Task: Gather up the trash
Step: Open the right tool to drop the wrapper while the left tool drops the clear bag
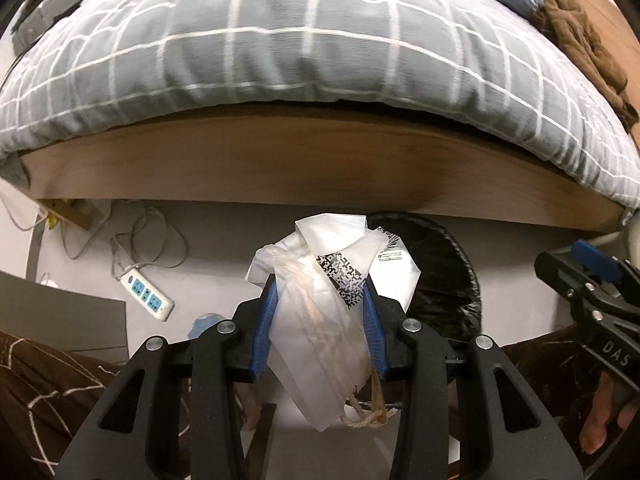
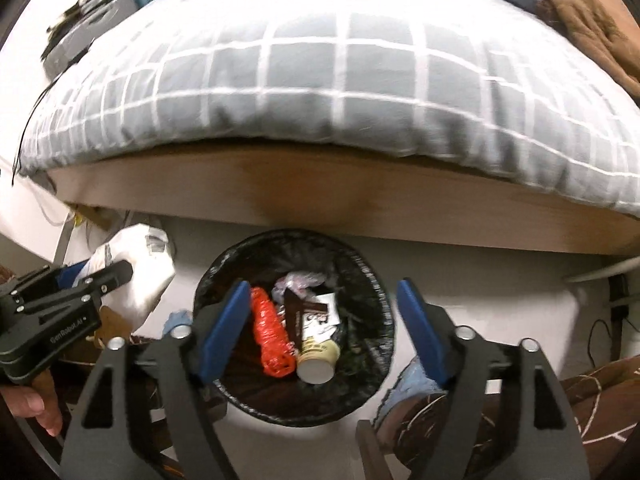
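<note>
My left gripper (image 1: pixel 319 284) is shut on a crumpled white bag (image 1: pixel 320 320) with a printed code label and a twine handle hanging below. It holds the bag above the floor, left of the black-lined trash bin (image 1: pixel 448 280). In the right wrist view the left gripper (image 2: pixel 100 280) and the white bag (image 2: pixel 140 272) show at the left of the bin (image 2: pixel 376 280). My right gripper (image 2: pixel 324 292) is open and empty above the bin, which holds a red net (image 2: pixel 270 332), a paper cup (image 2: pixel 318 362) and wrappers.
A bed with a grey checked duvet (image 1: pixel 320 40) and a wooden side board (image 1: pixel 280 160) stands just behind the bin. A white power strip (image 1: pixel 148 294) with cables lies on the floor at left. The person's legs in brown patterned trousers (image 2: pixel 560 400) are at the bottom.
</note>
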